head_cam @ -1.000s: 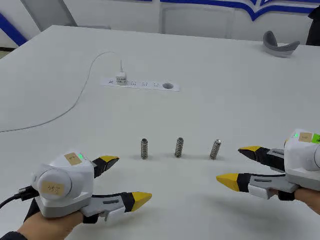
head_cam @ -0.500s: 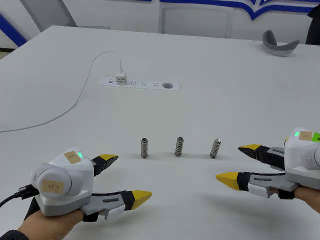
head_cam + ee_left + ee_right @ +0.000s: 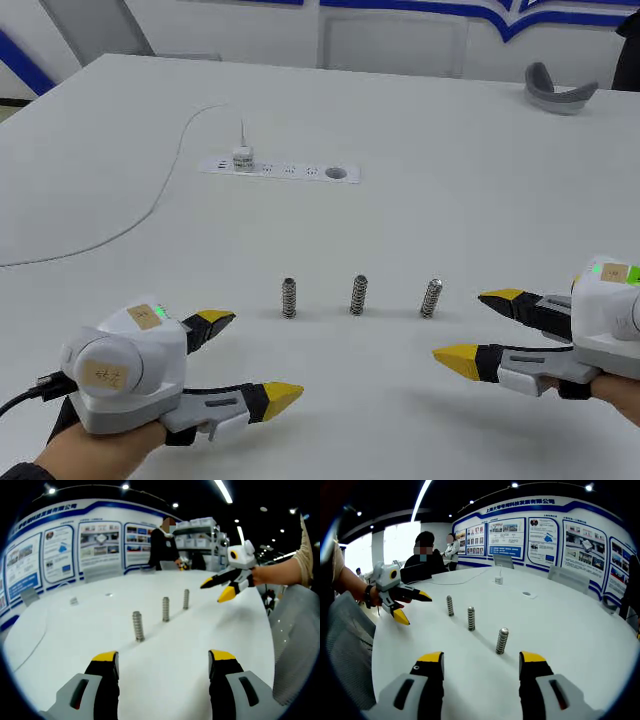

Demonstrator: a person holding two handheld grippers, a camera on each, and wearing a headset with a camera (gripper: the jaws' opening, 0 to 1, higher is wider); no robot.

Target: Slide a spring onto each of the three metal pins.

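Note:
Three metal pins stand in a row on the white table, each with a spring around it: left pin (image 3: 289,297), middle pin (image 3: 358,294), right pin (image 3: 431,298). They also stand in the left gripper view (image 3: 138,626) and the right gripper view (image 3: 502,641). My left gripper (image 3: 242,358) is open at the near left, short of the left pin, with nothing between its yellow-tipped fingers. My right gripper (image 3: 478,330) is open at the near right, beside the right pin, holding nothing.
A white power strip (image 3: 281,169) with a plug and a cable (image 3: 160,195) lies farther back on the table. A grey curved object (image 3: 559,90) rests at the far right. Seated people (image 3: 422,555) are beyond the table.

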